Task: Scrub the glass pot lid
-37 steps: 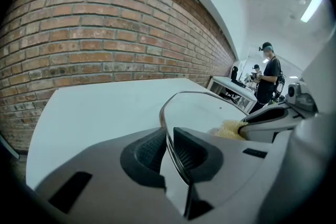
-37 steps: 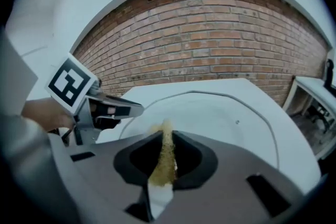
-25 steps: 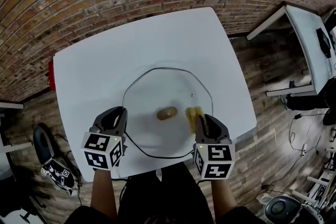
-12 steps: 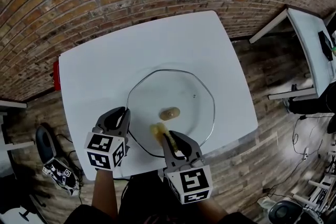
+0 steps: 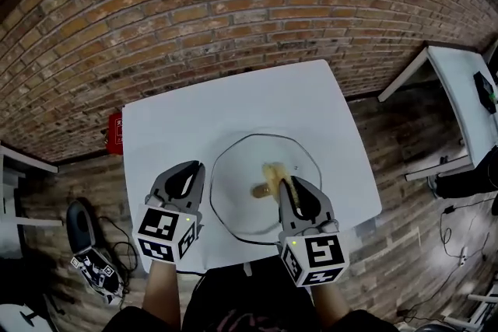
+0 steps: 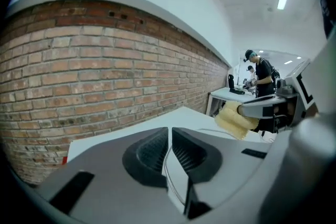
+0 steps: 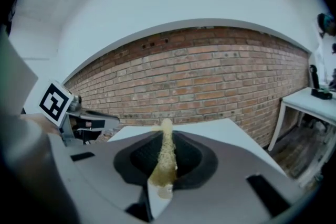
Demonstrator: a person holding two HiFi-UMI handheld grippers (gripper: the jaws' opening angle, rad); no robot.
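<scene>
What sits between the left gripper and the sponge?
Head view: only the glass lid lies there, with its knob just beside the sponge.

**Lid near-centre, tongs on either side**

The glass lid (image 5: pixel 243 166) is over the near half of the bench (image 5: pixel 187 117), with its knob (image 5: pixel 260 190) in the middle. Left tongs (image 5: pixel 190 169) are at the lid's left edge — rim between the jaws. Right tongs (image 5: pixel 285 186) come in from the near side, with the sponge (image 5: pixel 272 173) clamped between them, just beside the knob. The brick wall (image 5: pixel 194 4) is behind the bench, and a second bench (image 5: pixel 467 82) is off right.

Round clear glass pot lid (image 5: pixel 237 181), brown knob (image 5: pixel 261 190) central.
</scene>
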